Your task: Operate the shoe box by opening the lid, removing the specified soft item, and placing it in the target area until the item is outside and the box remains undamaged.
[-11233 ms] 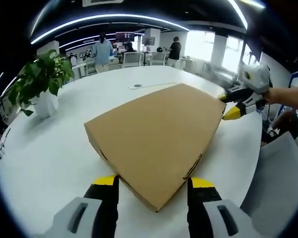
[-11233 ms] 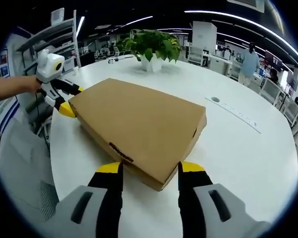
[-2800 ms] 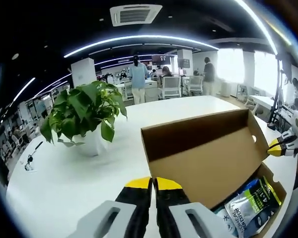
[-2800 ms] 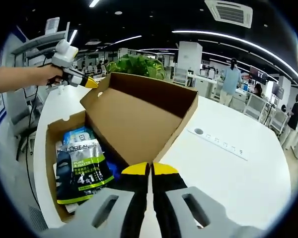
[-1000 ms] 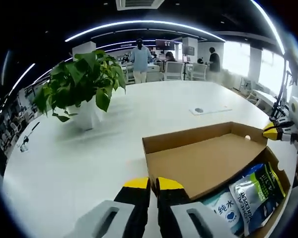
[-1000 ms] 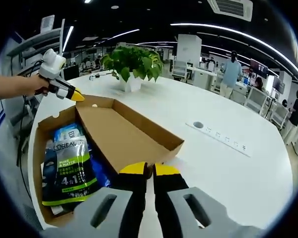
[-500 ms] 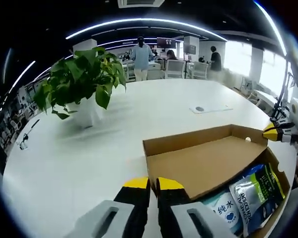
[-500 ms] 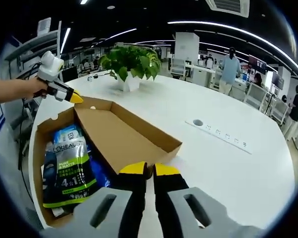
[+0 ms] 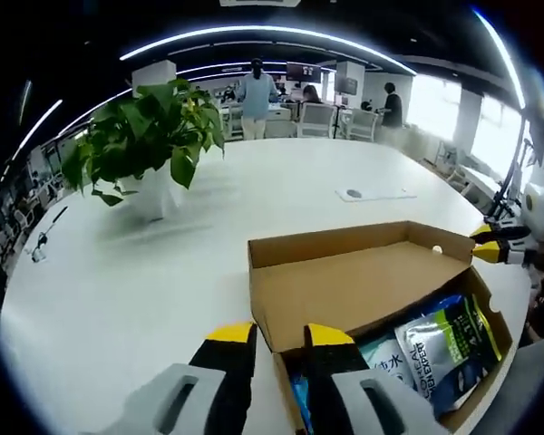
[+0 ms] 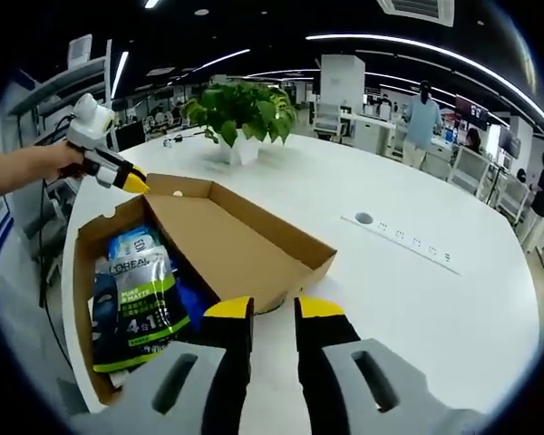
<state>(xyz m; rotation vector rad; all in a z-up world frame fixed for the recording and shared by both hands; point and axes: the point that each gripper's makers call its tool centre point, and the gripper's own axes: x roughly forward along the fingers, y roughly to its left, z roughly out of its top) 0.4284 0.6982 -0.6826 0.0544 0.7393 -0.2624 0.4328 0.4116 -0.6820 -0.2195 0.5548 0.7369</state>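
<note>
The left gripper point(image 9: 279, 337) sat nearest, its jaws released with a small gap, just at the near corner of the lid point(image 9: 354, 285). The right gripper point(image 10: 273, 313) matched it at the lid's other corner, jaws parted and holding nothing. The lid lay folded right back, almost flat on the worktop point(image 9: 118, 272), probably so the shoe box point(image 10: 86, 272) stayed open by itself without strain on the hinge.

Inside the box lay the soft pouches, not yet taken out: a green and black pouch point(image 10: 138, 313) on top, with a pale blue pouch point(image 10: 130, 243) beyond it.

The right gripper view showed the print on the green pouch and the power strip point(image 10: 408, 245) set into the worktop; the left gripper view instead showed a blue pack point(image 9: 299, 394) under the lid's edge. Farther off stood a potted plant point(image 9: 145, 149), with people at desks behind.
</note>
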